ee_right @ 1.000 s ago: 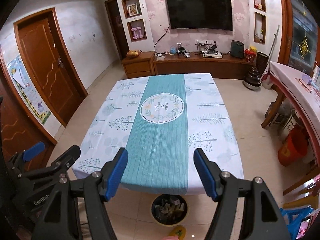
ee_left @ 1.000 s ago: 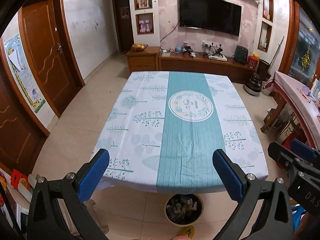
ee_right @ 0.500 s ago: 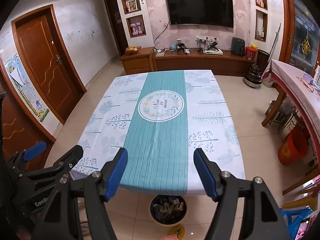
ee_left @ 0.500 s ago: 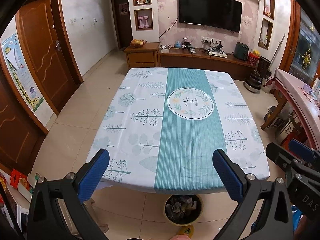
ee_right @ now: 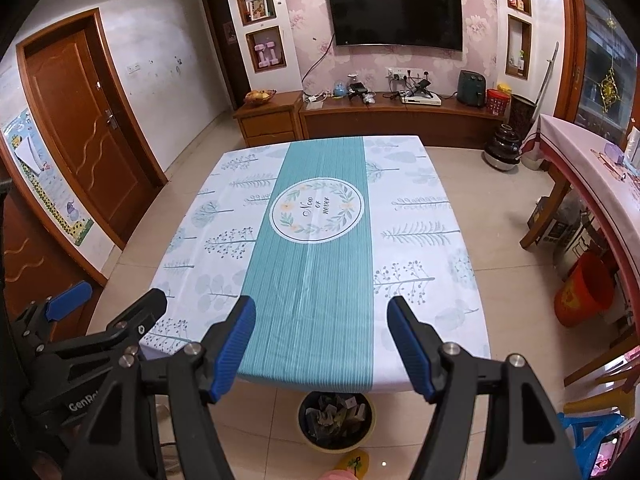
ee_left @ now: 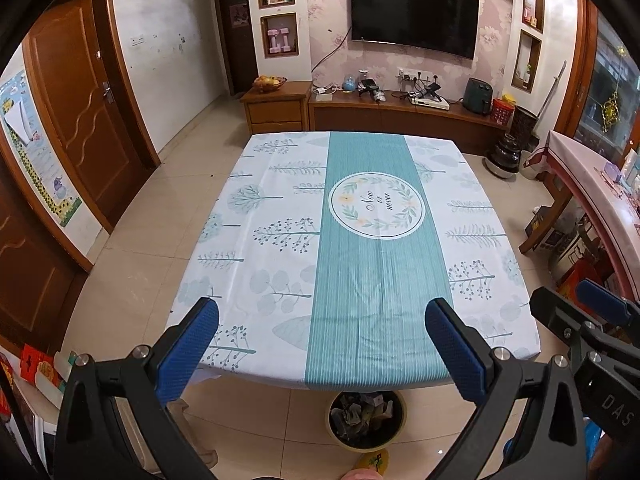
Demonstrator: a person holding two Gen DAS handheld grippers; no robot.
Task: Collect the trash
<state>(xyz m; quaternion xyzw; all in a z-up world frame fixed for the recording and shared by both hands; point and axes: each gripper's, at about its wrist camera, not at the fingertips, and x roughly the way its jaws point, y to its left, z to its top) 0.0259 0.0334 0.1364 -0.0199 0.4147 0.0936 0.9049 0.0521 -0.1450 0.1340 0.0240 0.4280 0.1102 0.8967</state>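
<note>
You can read "Now or never" in script inside the wreath medallion (ee_left: 376, 208) on the tablecloth (ee_left: 256, 248). The right gripper (ee_left: 600, 364) body shows "DAS"; the left gripper (ee_right: 96, 340) body shows "GenRo", cut off.

The bench (ee_left: 276, 264) top lies bare from edge to edge, open to passage anywhere. Under its near edge, the filled waste bin (ee_left: 366, 420) blocks the floor.
</note>
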